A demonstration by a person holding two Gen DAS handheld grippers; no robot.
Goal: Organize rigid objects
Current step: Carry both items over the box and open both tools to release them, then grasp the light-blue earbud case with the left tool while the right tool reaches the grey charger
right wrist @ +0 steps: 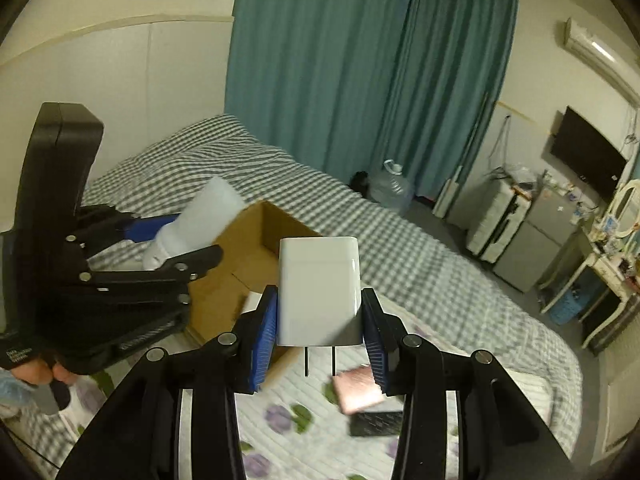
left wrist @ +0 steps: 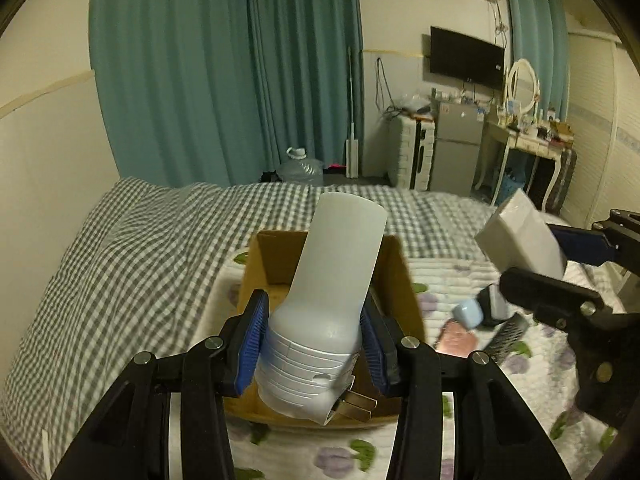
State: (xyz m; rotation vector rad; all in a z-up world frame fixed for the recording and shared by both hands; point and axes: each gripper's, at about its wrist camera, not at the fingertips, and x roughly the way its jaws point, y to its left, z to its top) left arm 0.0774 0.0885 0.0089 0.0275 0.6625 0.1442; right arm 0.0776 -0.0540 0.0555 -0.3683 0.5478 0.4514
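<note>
My left gripper (left wrist: 314,320) is shut on a white plug-in device (left wrist: 336,256) with a tall curved shade, its two prongs pointing down toward me. It hangs over the open cardboard box (left wrist: 400,280) on the bed. My right gripper (right wrist: 320,320) is shut on a white charger block (right wrist: 316,280), prongs down, above the box's (right wrist: 256,256) right front corner. In the left wrist view the right gripper (left wrist: 534,258) and its charger block (left wrist: 520,236) show at the right. In the right wrist view the left gripper (right wrist: 196,236) with its white device (right wrist: 192,220) shows at the left.
A pink flat item (right wrist: 358,392) and a black comb-like item (right wrist: 376,424) lie on the flowered quilt (right wrist: 304,440), with a small pale-blue object (left wrist: 468,314) near them. Grey checked bedding (left wrist: 120,260) covers the far bed. Beyond stand teal curtains, a water jug, a fridge and a dressing table.
</note>
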